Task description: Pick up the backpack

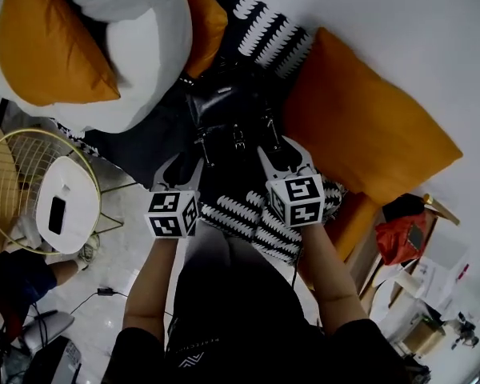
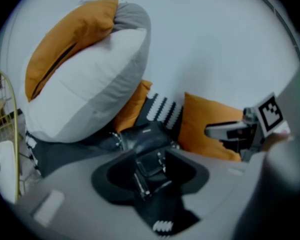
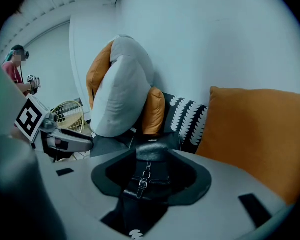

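Observation:
A black leather backpack (image 1: 228, 122) with buckled straps lies on the sofa between a big white pillow and an orange cushion. Both grippers hover just short of its near side. My left gripper (image 1: 180, 170) is open, its fingers apart with nothing between them. My right gripper (image 1: 286, 160) is open too and holds nothing. In the left gripper view the backpack (image 2: 147, 151) shows just beyond the jaws (image 2: 150, 181), with the right gripper (image 2: 232, 131) off to the side. The right gripper view frames the backpack's strap and buckle (image 3: 142, 176) between its jaws.
A large white pillow (image 1: 136, 46) with orange cushions leans at the left, and a big orange cushion (image 1: 360, 118) at the right. A black-and-white patterned throw (image 1: 260, 226) drapes the sofa's front. A gold wire side table (image 1: 40, 190) stands left. A person (image 3: 17, 66) stands far off.

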Demonstrator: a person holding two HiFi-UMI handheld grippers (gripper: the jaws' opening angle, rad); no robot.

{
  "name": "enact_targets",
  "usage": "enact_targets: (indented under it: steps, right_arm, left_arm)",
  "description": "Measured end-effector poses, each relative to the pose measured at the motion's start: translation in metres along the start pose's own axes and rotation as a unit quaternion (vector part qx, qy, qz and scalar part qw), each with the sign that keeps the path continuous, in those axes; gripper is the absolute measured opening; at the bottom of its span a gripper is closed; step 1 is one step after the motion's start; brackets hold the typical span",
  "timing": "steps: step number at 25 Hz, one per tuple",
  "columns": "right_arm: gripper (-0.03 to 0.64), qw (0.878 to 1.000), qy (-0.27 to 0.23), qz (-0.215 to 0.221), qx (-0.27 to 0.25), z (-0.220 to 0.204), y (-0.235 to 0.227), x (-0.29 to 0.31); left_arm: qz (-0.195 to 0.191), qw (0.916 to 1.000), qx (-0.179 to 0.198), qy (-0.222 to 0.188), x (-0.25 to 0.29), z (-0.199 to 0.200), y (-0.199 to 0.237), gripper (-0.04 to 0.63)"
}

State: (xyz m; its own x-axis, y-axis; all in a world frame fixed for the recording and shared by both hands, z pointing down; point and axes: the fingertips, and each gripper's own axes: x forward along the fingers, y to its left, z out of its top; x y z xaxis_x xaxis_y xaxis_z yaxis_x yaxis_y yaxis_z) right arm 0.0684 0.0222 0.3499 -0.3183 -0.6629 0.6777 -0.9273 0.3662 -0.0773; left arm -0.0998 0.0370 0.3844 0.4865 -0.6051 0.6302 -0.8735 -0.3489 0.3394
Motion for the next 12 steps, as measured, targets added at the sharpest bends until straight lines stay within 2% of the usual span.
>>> enact_targets:
  steps: [6, 12]
  right_arm:
    - [0.181, 1.000, 0.019, 0.006, 0.014, -0.016, -0.028, 0.041]
    - [0.209, 0.999, 0.035, 0.015, 0.007, -0.028, -0.047, 0.084]
  left_arm:
    - [0.024, 0.9997, -0.003, 0.010, 0.033, -0.003, 0.009, 0.178]
    - [0.044, 0.9984, -0.019, 0.029, 0.064, -0.023, 0.025, 0.187]
